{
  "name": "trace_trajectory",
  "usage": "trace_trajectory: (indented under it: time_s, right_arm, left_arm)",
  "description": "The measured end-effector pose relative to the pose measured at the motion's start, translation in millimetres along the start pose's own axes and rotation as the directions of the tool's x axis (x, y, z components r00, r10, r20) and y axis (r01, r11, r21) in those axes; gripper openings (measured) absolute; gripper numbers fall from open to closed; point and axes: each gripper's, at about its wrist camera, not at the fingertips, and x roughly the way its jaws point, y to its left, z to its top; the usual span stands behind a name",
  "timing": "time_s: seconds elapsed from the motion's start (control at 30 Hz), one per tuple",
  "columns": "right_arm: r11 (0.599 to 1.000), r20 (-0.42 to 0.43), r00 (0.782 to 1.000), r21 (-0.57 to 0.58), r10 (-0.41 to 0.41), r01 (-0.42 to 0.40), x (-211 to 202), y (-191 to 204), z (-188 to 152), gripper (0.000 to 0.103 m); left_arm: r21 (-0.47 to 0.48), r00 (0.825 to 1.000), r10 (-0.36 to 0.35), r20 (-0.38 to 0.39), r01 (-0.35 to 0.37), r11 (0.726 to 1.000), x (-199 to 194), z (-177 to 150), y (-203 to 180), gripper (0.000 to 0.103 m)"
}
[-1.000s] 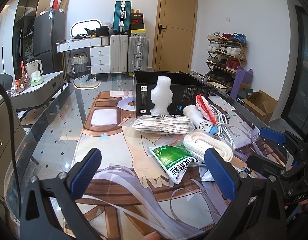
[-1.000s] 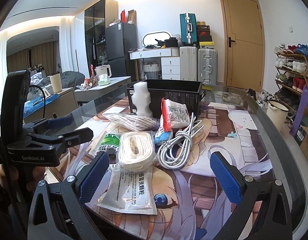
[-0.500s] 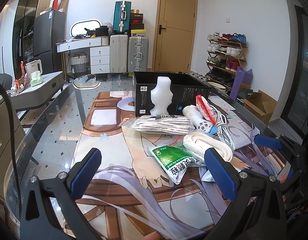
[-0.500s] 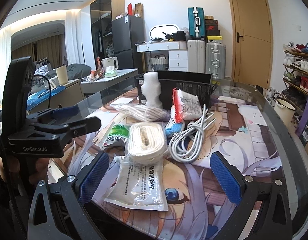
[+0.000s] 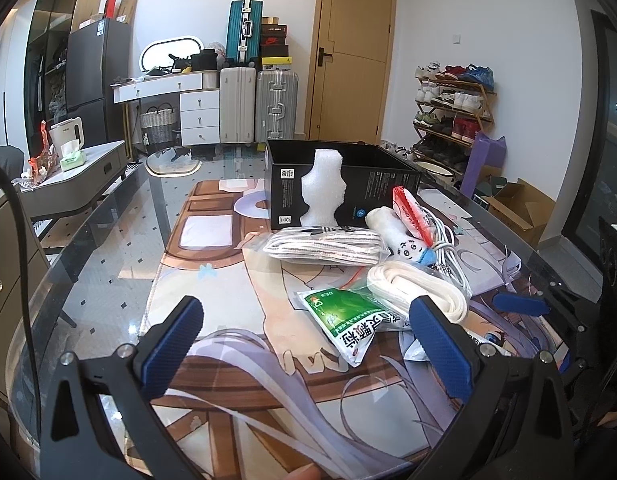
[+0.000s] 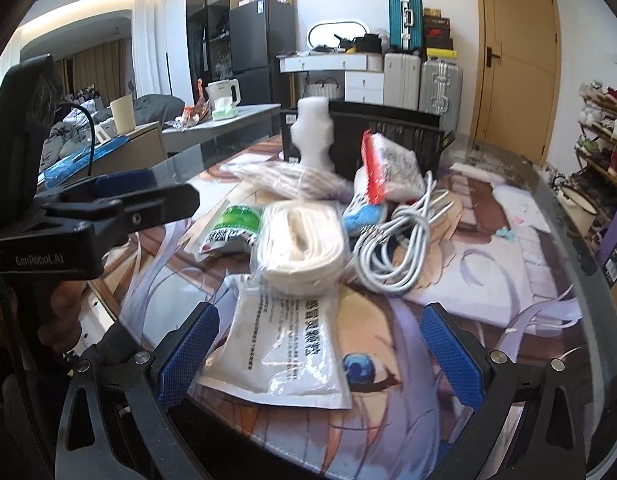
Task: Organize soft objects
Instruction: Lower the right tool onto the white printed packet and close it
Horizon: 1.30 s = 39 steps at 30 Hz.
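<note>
Both grippers spread wide and empty! The left gripper point(image 5: 308, 344) hovers over the printed mat point(image 5: 212, 256), its right finger near the green sachet point(image 5: 344, 316). The right gripper point(image 6: 320, 354) frames the white sachet point(image 6: 284, 356), touching nothing. Behind sit the bagged white strap point(image 6: 300, 244), coiled cable point(image 6: 396, 240) and black box point(image 5: 340, 184), the soft pile in front of it.
</note>
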Motion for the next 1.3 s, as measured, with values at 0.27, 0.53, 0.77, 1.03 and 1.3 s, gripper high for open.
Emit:
trace_trajectory:
  time_s: [0.27, 0.53, 0.77, 1.03, 1.3]
  right_arm:
    - [1.0, -0.03, 1.0, -0.017, 0.005, -0.005, 10.4, 3.5, 0.4, 0.102]
    - [0.999, -0.01, 0.999, -0.038, 0.031, -0.032, 2.8, 5.5, -0.4, 0.069]
    - [0.998, 0.007, 0.999, -0.05, 0.046, -0.045, -0.7, 8.0, -1.2, 0.043]
    - [0.994, 0.054, 0.995, -0.077, 0.08, -0.076, -7.2, 14.0, 0.4, 0.018]
    - [0.989, 0.093, 0.988, -0.089, 0.123, -0.115, -17.7, 17.7, 0.1, 0.01]
  left_arm:
    - [0.0, 1.0, 0.0, 0.0, 0.0, 1.0, 0.0, 0.4, -0.3, 0.103]
    - [0.0, 1.0, 0.0, 0.0, 0.0, 1.0, -0.1, 0.2, 0.1, 0.103]
    - [-0.001, 1.0, 0.0, 0.001, 0.0, 1.0, -0.1, 0.0, 0.2, 0.103]
    - [-0.002, 1.0, 0.0, 0.003, 0.0, 1.0, 1.1, -2.1, 1.0, 0.103]
    - [-0.003, 1.0, 0.0, 0.008, 0.0, 1.0, 0.8, -3.9, 0.7, 0.103]
